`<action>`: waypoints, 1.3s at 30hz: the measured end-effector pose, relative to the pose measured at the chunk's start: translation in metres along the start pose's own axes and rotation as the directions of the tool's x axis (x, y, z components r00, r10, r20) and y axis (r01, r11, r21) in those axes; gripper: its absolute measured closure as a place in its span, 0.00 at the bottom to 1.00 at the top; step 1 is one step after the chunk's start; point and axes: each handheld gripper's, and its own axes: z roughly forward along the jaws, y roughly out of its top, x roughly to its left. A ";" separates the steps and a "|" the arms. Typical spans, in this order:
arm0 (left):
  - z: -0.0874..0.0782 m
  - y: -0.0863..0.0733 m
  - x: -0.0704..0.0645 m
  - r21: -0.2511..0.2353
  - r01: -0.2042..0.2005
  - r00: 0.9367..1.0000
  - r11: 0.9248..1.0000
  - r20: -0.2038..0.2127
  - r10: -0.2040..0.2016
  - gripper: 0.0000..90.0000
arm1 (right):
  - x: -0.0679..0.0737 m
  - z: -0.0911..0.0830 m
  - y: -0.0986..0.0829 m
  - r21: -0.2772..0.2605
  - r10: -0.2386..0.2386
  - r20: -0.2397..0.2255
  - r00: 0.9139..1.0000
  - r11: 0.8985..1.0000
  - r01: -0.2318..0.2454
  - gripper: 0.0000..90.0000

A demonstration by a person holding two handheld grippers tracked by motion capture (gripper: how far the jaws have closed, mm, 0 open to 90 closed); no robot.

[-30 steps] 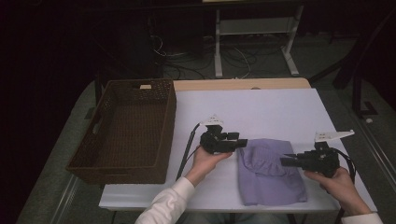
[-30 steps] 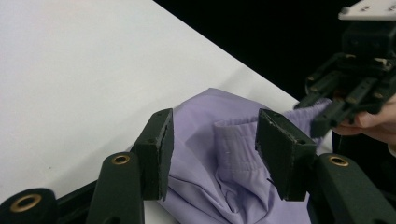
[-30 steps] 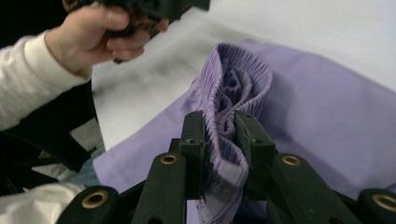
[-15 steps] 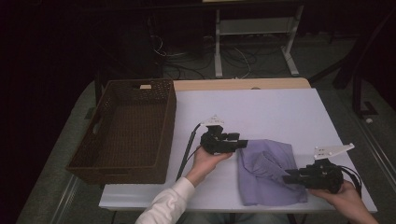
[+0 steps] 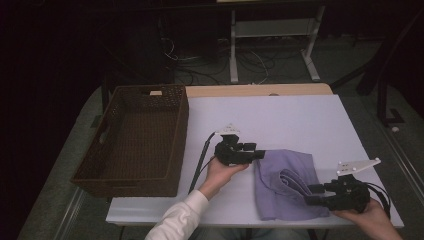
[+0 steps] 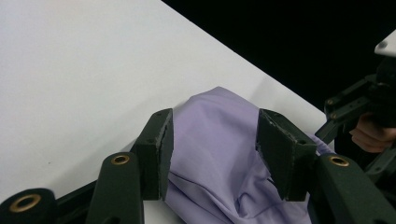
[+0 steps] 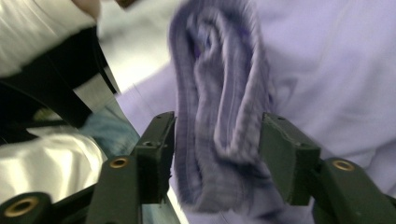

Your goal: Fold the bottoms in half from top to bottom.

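Lilac cloth (image 5: 282, 182) lies rumpled on a white table (image 5: 280, 117), between the two handheld grippers. The left gripper (image 5: 255, 154) sits at the cloth's far left corner, held from below by a hand in a white sleeve (image 5: 175, 222). In the left gripper view its jaws stand wide apart, with the cloth (image 6: 224, 149) lying loose between and just beyond them; neither pad presses the fabric, so it grips nothing.

The right gripper (image 5: 311, 194) comes in at the cloth's near right edge, held in the person's right hand (image 5: 367, 217), with a grey three-cornered plate on top. In the right gripper view its jaws are also open, one on each side of a raised, rolled fold of the cloth (image 7: 222, 112). The fold fills most of the gap, but the picture is blurred and I cannot tell whether the pads touch it. In the high view the same fold shows as a ridge just ahead of the right gripper's tips.

A dark wicker basket (image 5: 100, 170) stands well to the left of the left gripper, at the table's left edge.
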 end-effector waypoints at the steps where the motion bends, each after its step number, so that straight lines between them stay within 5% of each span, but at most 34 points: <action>1: 0.000 0.000 0.000 -0.001 0.000 1.000 1.000 -0.001 0.000 0.52 | 0.000 -0.002 0.002 -0.016 0.010 -0.007 1.000 1.000 -0.010 0.49; 7: 0.000 0.000 0.000 -0.001 0.000 1.000 1.000 -0.002 0.000 0.52 | -0.003 -0.010 0.012 -0.109 0.043 -0.032 0.999 0.993 -0.046 0.60; 15: -0.001 0.000 0.000 -0.001 -0.001 1.000 1.000 -0.005 0.001 0.52 | -0.003 -0.001 0.025 -0.113 0.029 -0.069 0.997 0.993 -0.036 0.99; 39: 0.001 0.000 0.002 0.006 0.004 1.000 1.000 -0.010 -0.004 0.50 | -0.006 0.044 0.060 -0.044 0.023 -0.074 0.997 0.999 -0.026 0.99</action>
